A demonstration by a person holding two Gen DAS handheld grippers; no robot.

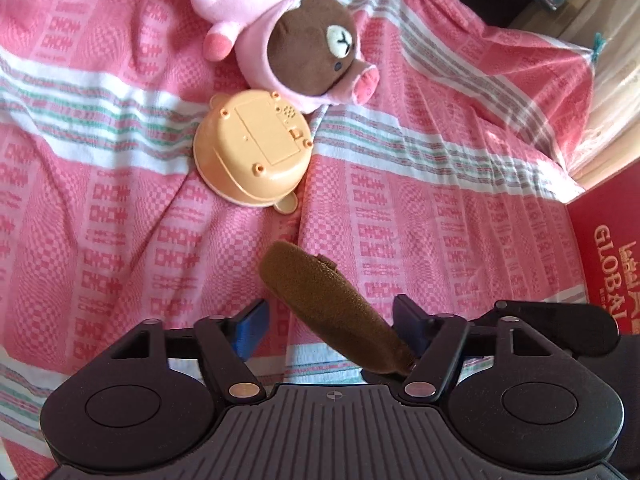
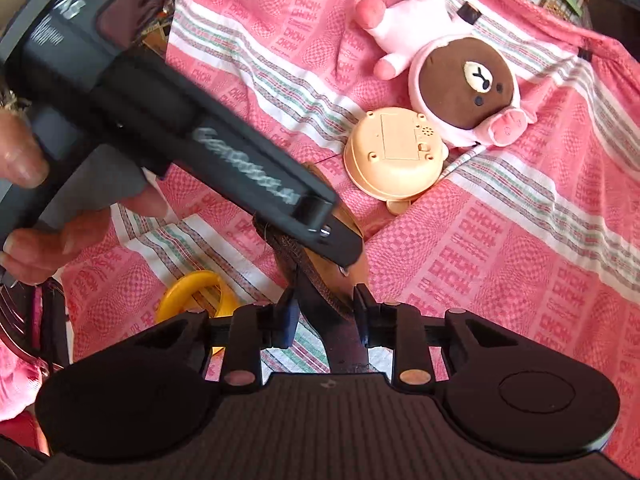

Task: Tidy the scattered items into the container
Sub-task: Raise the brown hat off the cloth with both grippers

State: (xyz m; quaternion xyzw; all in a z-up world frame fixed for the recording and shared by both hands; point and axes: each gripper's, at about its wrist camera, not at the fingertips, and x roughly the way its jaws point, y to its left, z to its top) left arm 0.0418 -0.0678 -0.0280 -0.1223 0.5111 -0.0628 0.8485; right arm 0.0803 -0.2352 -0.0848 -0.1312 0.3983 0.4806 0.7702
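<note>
Both grippers meet at one brown pouch (image 1: 320, 304): left gripper (image 1: 328, 328) gapes around it, right gripper (image 2: 326, 312) pinches its end. "GLOBAL" marks a red box (image 1: 608, 264) right of the left jaws.

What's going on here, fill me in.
A person is tidying toys off a pink patterned cloth with tongs in each hand. The right tongs are shut on a brown fuzzy item, while the left tongs stand open around it, as in a handover. A plush bear in a pink pig suit, an upturned peach plastic toy and a yellow ring lie on the cloth.
</note>
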